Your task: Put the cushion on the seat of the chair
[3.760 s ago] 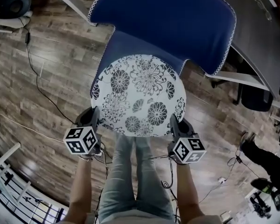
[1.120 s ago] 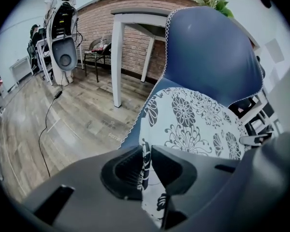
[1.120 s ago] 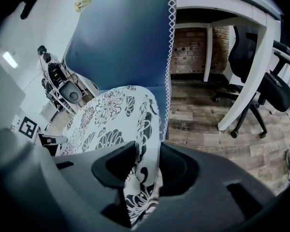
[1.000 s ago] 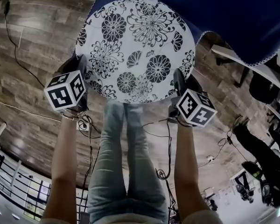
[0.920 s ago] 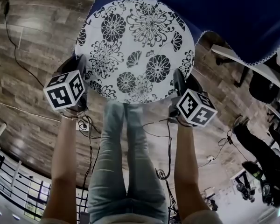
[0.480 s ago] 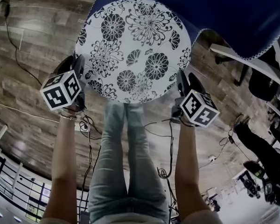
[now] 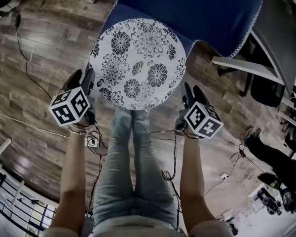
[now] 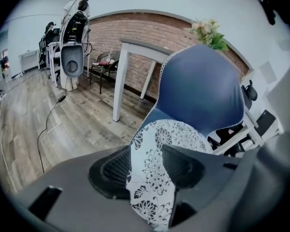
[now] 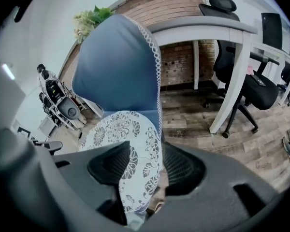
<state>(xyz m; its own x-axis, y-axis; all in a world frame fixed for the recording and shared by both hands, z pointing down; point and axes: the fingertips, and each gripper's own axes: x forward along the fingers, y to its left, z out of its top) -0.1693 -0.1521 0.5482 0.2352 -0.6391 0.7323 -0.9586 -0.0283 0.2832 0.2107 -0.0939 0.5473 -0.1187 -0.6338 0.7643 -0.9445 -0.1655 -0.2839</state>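
Brown wood-plank floor (image 7: pixel 34 147) spreads underneath; a thin black cable (image 8: pixel 38 144) trails over it; a grey desk on white legs (image 9: pixel 208 25) stands before a red brick wall (image 8: pixel 135 42); a black wheeled office chair (image 9: pixel 256 88) sits just beside that desk; pale flowers with green leaves (image 8: pixel 208 32) show against the white wall.

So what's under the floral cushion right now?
The blue chair seat, showing only as a rim beside the cushion. The rest of the seat, front edge included, is covered.
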